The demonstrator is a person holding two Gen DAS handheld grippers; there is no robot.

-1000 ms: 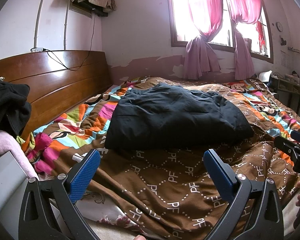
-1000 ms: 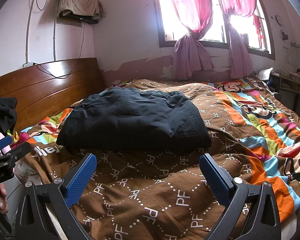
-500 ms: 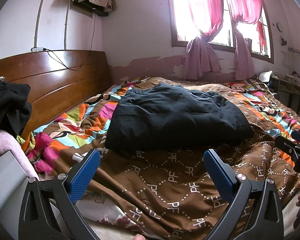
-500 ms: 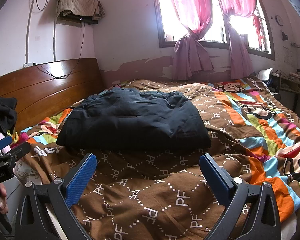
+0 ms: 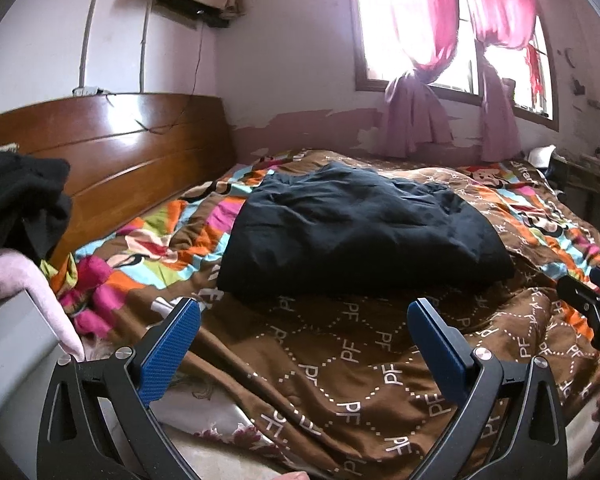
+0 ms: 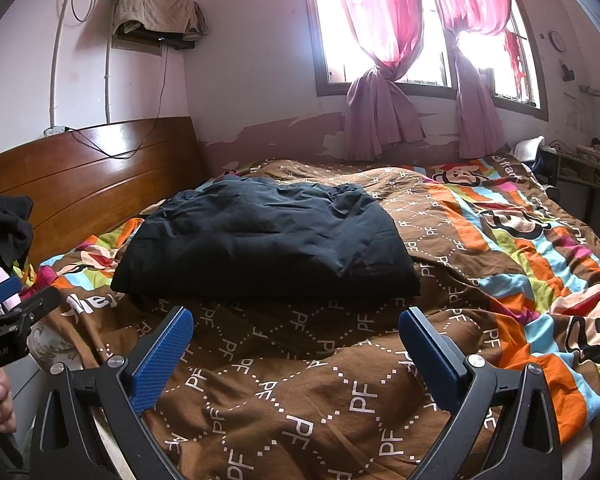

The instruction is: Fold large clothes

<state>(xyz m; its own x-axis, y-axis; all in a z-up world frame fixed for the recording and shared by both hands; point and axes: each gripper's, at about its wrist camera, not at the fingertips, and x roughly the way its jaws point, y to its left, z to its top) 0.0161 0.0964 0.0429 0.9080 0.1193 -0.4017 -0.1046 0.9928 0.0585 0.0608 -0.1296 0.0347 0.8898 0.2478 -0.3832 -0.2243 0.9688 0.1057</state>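
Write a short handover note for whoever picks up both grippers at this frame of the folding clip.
Left gripper: open, empty, hovering over the near edge of the patterned quilt.
Right gripper: open, empty, alongside it at similar height.
Black garment: lies mid-bed as a bulky, roughly rectangular bundle, apart from both grippers.
More dark clothes and something pink are piled at the left by the headboard.
Done: the black garment looks at least partly folded.
Left: probably check or tidy it, then take the next item from the pile.
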